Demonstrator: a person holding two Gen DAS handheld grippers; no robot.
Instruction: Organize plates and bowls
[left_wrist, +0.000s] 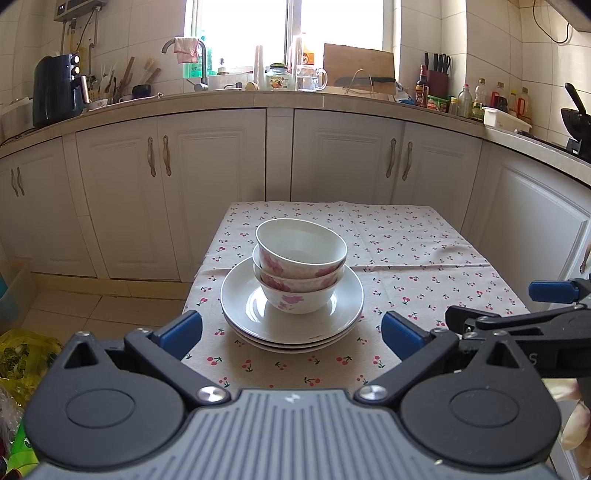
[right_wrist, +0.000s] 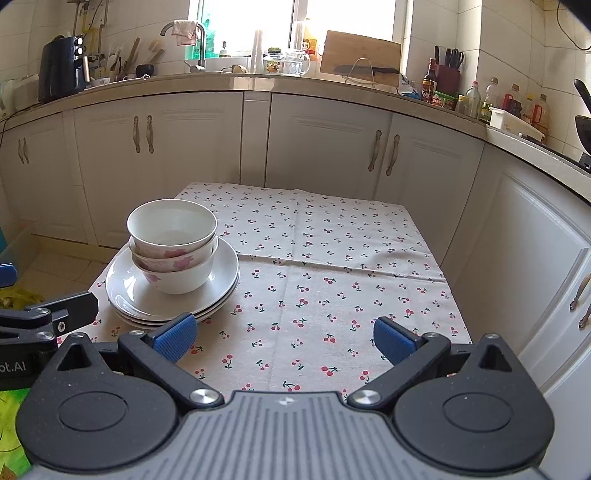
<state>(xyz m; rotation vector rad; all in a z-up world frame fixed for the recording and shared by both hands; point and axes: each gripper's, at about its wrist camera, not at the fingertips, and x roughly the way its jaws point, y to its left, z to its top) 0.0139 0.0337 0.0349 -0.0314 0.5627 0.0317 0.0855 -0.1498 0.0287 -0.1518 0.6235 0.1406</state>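
Three nested pink-flowered white bowls (left_wrist: 301, 266), mouths up, top one tilted, on stacked white plates (left_wrist: 240, 295).
Left gripper (left_wrist: 291, 332) and right gripper (right_wrist: 284, 334) released, near plates, grasping nothing.

The left tool (left_wrist: 291, 334) is held level with its blue-padded fingers (left_wrist: 180, 332) spread wide, nothing between them. The right tool (right_wrist: 284, 338) is held beside it, likewise spread wide and empty. Fingers of the right hand (left_wrist: 576, 424) are glimpsed at the frame edge.
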